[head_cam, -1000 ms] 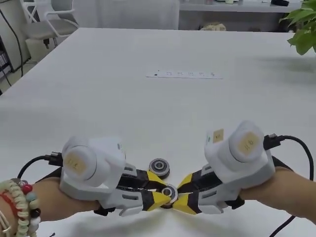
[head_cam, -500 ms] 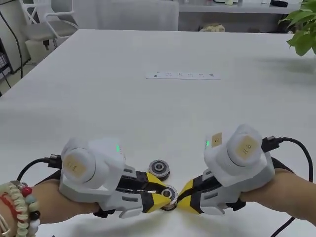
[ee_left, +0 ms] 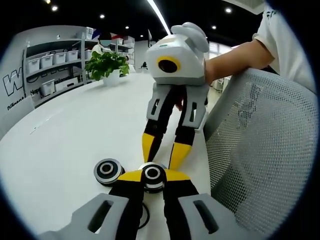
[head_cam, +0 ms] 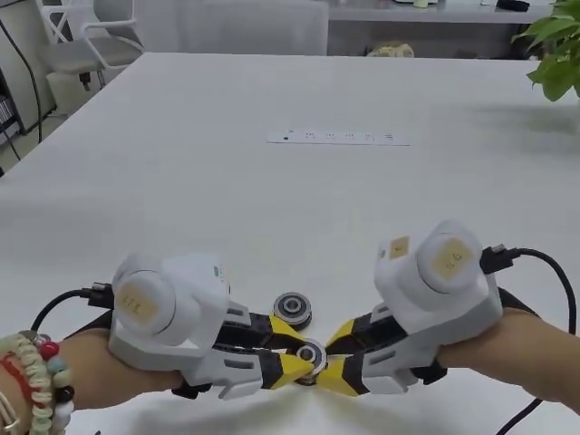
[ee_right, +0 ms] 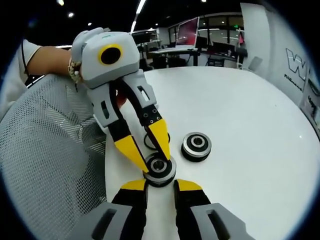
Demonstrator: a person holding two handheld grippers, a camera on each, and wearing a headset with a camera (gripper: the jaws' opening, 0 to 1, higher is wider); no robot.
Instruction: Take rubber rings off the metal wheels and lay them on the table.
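A metal wheel (head_cam: 310, 354) with a black rubber rim (ee_right: 160, 170) is held just above the table between both grippers. My left gripper (ee_left: 152, 176) is shut on the wheel (ee_left: 152, 177) from the left in the head view. My right gripper (ee_right: 161, 185) meets it from the right, its yellow fingertips (ee_right: 189, 185) pinching the near edge of the black rim. A second wheel (head_cam: 293, 307) lies flat on the table (head_cam: 272, 199) just beyond them, also visible beside the jaws (ee_right: 196, 145) (ee_left: 108, 171). A loose black rubber ring (ee_right: 149, 143) lies on the table under the left gripper.
A white power strip (head_cam: 337, 138) lies mid-table. A green plant (head_cam: 555, 54) stands at the far right and chairs (head_cam: 86, 36) at the far left. A mesh chair back (ee_left: 265, 150) is close to the table's near edge. A cable (head_cam: 544, 272) trails from the right gripper.
The right gripper has shifted slightly at the wheel, in and back out a little. The left gripper and both wheels stay where they were.
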